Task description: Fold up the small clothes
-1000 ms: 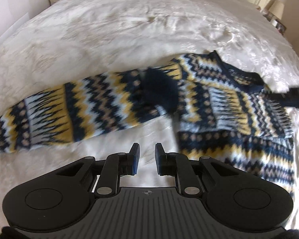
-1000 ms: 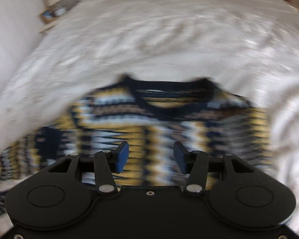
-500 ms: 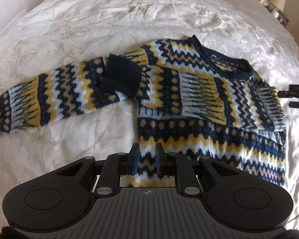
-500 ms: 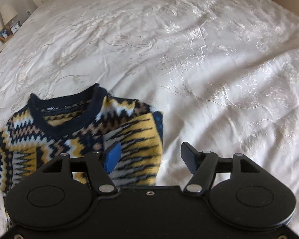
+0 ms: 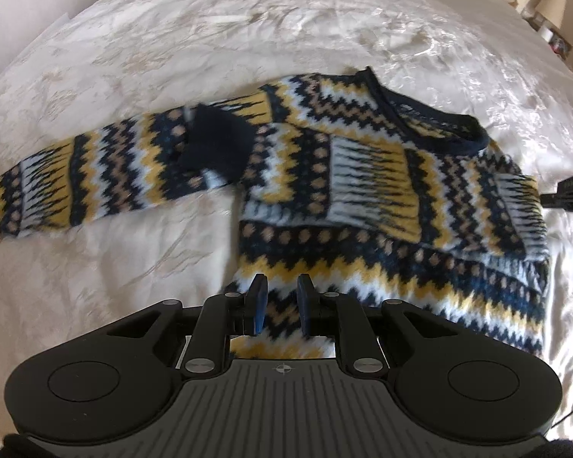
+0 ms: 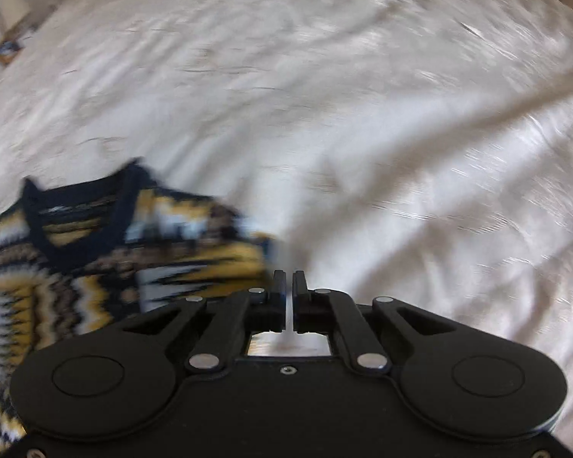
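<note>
The small navy, yellow and white zigzag-knit sweater lies flat on the cream embroidered satin bedspread, one sleeve folded across the chest, the other stretched out sideways. It looks soft, thick and limp, light enough to lift by a cuff or hem, and likely to slide on the glossy cover. The left gripper hangs over the hem, fingers narrow with nothing between them. The right gripper is closed on nothing beside the shoulder. A lamp stands by the bed.
</note>
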Motion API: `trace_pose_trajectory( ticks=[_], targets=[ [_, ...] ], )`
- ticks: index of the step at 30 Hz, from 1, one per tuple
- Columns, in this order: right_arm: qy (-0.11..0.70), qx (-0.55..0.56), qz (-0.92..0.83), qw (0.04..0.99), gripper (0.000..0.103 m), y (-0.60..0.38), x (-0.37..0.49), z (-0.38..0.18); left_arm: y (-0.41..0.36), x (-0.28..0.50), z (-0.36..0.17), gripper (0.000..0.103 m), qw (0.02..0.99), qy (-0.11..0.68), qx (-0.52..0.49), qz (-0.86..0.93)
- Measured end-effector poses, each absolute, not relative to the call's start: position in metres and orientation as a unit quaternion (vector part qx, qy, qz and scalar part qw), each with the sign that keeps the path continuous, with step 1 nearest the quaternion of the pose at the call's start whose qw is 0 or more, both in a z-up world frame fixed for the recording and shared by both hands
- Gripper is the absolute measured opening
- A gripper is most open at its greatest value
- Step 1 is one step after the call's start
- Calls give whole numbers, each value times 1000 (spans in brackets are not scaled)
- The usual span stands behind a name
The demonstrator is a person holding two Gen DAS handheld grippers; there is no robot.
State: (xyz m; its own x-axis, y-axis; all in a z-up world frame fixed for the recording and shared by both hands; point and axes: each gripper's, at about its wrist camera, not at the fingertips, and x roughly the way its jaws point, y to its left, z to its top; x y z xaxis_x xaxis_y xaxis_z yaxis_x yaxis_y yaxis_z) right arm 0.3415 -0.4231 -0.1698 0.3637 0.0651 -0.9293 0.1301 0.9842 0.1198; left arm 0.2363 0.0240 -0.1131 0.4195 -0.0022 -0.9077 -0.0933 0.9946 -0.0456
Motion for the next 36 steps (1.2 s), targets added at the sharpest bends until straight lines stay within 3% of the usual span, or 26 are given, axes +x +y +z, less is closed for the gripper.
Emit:
trace_pose_trajectory(
  ticks=[2, 3, 5, 6, 7, 9, 13, 17, 21, 22, 23, 28, 30, 32, 34, 36],
  targets=[
    [556, 114, -19, 823, 12, -436, 340, -166, 18, 248, -116, 26, 843, 536, -43, 15],
    [546, 130, -11, 828, 20, -441, 338, -160, 15, 253, -117, 28, 845, 533, -42, 11],
    [532, 155, 15, 832, 21, -445, 333, -150, 10, 267, -118, 30, 855, 517, -40, 3],
    [527, 160, 26, 834, 35, -444, 331, -145, 7, 275, -119, 30, 859, 511, -37, 2],
    [523, 161, 36, 836, 58, -441, 330, -141, 4, 282, -119, 31, 861, 507, -35, 0],
    [519, 167, 51, 837, 80, -436, 329, -140, -2, 298, -124, 40, 866, 499, -31, -7],
    [526, 176, 66, 829, 78, -423, 333, -149, -18, 320, -142, 51, 867, 498, -8, -22],
    [543, 168, 70, 820, 74, -413, 339, -164, -23, 329, -173, 71, 845, 534, 17, -33],
    [563, 178, 65, 805, 53, -413, 343, -177, -19, 325, -193, 80, 835, 548, 22, -42],
    [566, 182, 69, 801, 30, -413, 345, -180, -19, 324, -193, 81, 835, 548, 22, -42],
    [569, 180, 72, 799, 20, -411, 345, -181, -18, 324, -192, 82, 835, 548, 18, -41],
    [555, 111, 56, 823, 15, -410, 343, -168, -24, 326, -171, 83, 848, 527, 11, -51],
    [565, 130, 35, 814, 15, -424, 348, -177, -28, 326, -167, 83, 851, 522, 15, -59],
    [564, 135, 26, 815, 17, -431, 349, -181, -29, 331, -173, 83, 846, 529, 23, -63],
    [557, 136, 25, 819, 28, -432, 348, -177, -30, 334, -185, 85, 833, 548, 34, -60],
    [535, 137, 27, 833, 28, -431, 342, -163, -28, 335, -193, 89, 829, 554, 36, -59]
  ],
)
